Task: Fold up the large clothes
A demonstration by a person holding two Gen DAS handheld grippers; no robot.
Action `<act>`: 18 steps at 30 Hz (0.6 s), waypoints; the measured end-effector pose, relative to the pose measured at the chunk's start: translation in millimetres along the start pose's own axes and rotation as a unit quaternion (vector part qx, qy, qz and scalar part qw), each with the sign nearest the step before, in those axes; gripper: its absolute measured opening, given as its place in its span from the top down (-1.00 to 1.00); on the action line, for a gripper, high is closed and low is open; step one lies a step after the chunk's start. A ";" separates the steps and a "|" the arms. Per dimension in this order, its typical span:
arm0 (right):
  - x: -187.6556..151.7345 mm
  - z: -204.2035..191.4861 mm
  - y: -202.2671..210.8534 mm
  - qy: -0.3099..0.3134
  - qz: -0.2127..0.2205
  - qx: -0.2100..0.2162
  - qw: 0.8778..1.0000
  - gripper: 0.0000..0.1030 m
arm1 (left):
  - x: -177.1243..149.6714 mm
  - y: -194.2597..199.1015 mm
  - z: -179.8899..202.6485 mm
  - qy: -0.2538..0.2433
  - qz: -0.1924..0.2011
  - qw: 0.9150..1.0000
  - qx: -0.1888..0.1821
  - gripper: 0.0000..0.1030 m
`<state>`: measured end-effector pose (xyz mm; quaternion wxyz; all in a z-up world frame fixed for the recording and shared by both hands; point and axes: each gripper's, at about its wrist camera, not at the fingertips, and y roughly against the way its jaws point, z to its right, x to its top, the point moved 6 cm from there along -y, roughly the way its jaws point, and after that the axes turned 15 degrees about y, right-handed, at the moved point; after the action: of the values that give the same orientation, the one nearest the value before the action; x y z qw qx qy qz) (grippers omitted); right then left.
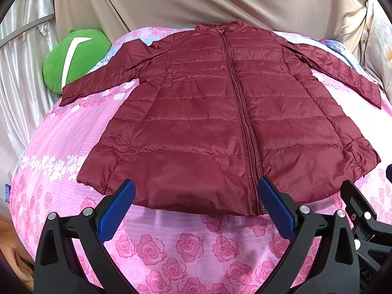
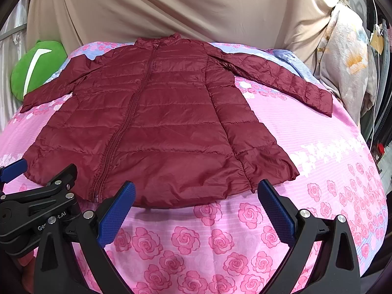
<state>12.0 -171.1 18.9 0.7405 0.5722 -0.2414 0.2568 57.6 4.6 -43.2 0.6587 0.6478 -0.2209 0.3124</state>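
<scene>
A dark red quilted jacket (image 1: 208, 122) lies flat, front up and zipped, on a pink rose-print bedsheet (image 1: 183, 245), collar at the far end, both sleeves spread out. It also shows in the right wrist view (image 2: 159, 127). My left gripper (image 1: 196, 188) is open and empty, hovering over the hem near the zipper's bottom end. My right gripper (image 2: 196, 188) is open and empty, over the hem's right part. The left gripper's body (image 2: 36, 208) shows at the left of the right wrist view.
A green plush cushion (image 1: 76, 56) lies at the bed's far left, next to the left sleeve. A beige cloth (image 1: 208, 0) hangs behind the bed. Silvery curtains (image 1: 19, 73) hang at left. A floral cloth (image 2: 348, 68) and cables are at right.
</scene>
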 end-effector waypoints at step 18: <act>-1.2 20.8 -22.8 -0.033 -0.006 0.066 0.997 -0.90 | 8.2 -16.9 5.5 0.000 -0.020 1.000 -0.023 -0.90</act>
<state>24.7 -196.3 6.4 0.6944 0.6293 -0.2447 0.2489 75.8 0.7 -49.2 0.6799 0.6366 -0.2151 0.2936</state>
